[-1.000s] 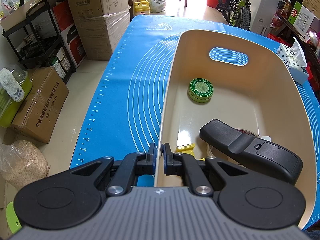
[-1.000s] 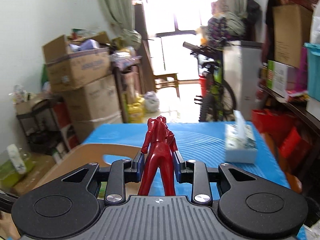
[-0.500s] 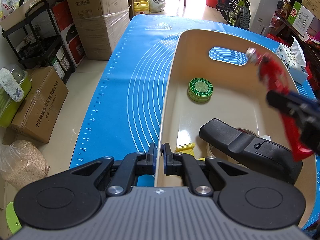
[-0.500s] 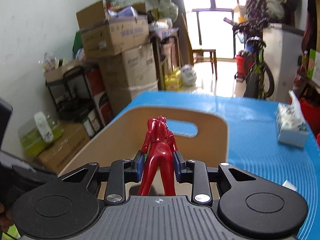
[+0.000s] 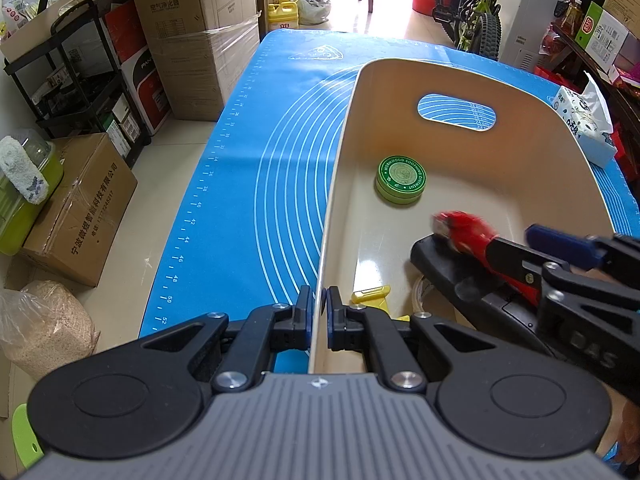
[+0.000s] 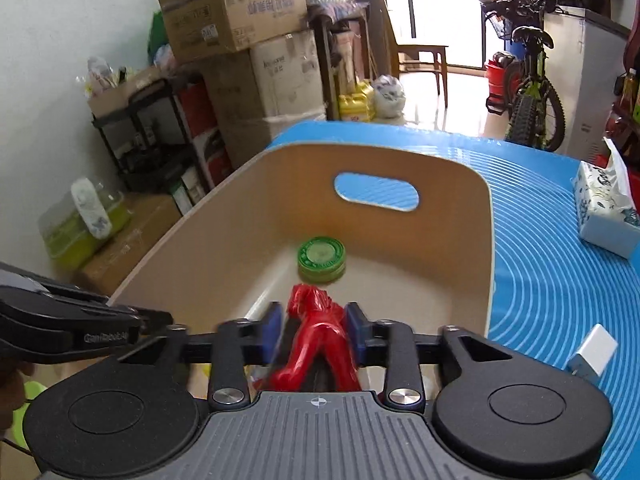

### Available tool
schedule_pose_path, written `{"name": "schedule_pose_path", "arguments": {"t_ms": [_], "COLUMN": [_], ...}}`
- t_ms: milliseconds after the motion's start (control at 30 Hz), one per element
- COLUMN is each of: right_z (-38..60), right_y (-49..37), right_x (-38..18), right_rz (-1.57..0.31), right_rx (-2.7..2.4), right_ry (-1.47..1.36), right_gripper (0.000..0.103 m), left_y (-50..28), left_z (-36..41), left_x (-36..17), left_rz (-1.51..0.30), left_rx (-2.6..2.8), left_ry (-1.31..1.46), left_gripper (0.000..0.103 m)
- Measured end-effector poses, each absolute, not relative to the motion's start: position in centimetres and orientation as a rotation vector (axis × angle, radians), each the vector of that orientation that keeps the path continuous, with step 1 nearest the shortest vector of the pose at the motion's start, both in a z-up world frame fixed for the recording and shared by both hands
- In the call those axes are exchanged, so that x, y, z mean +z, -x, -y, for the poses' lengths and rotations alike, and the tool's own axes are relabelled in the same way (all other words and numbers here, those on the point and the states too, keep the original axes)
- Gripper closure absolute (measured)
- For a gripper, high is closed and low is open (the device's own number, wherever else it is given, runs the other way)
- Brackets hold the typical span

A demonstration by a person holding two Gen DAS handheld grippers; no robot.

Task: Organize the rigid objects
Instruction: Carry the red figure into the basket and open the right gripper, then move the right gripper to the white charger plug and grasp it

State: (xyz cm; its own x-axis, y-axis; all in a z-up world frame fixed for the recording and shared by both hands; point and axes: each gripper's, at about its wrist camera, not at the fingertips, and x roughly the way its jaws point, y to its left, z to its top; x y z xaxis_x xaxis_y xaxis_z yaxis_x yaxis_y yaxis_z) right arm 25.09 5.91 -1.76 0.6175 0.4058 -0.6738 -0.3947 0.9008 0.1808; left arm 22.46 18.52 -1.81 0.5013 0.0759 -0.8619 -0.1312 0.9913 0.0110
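Note:
A cream bin (image 5: 500,152) stands on the blue mat (image 5: 260,160). My left gripper (image 5: 318,312) is shut on its near left wall. Inside the bin lie a green round tin (image 5: 401,179), a black handheld device (image 5: 452,276) and a small yellow piece (image 5: 372,294). From the right, my right gripper (image 5: 512,240) reaches into the bin above the black device. Its jaws are opening, and the glossy red figure (image 6: 316,328) sits loose and blurred between the blue pads (image 6: 273,328). The tin (image 6: 321,259) lies just beyond the right gripper (image 6: 314,326).
A tissue box (image 6: 604,216) and a small white block (image 6: 592,350) sit on the mat right of the bin. Off the table's left edge are cartons (image 5: 80,208), a black shelf and a sack. A bicycle (image 5: 476,4) stands behind the table.
The right gripper came in over the bin from the right and sank toward the black device. Its jaws spread apart, leaving the red figure loose. The left gripper stayed put.

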Motion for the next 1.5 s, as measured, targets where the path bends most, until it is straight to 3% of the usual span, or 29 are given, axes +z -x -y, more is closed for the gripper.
{"name": "schedule_pose_path", "arguments": {"t_ms": [233,533,1167,1500], "right_z": [-2.4,4.2,12.0,11.3], "right_y": [-23.9,-23.9,-27.4,-29.9], "right_x": [0.3,1.9,-8.8,-11.0], "right_rz": [-0.67,-0.582,-0.74,-0.763], "right_rx": [0.446,0.251,-0.087,-0.183], "right_ry": [-0.07,-0.087,-0.176,-0.184], "right_gripper": [0.036,0.033,0.033,0.032], "left_y": [-22.5,-22.5,-22.5,-22.5], "left_z": [-18.4,-18.5,-18.4,-18.3], "left_x": [-1.8,-1.8,-1.9,-2.0], "left_rz": [-1.038,-1.038,-1.039,-1.042], "left_rx": [0.125,0.125,0.125,0.126], "left_ry": [0.059,0.058,0.058,0.052], "left_gripper": [0.095,0.095,0.095,0.094]}}
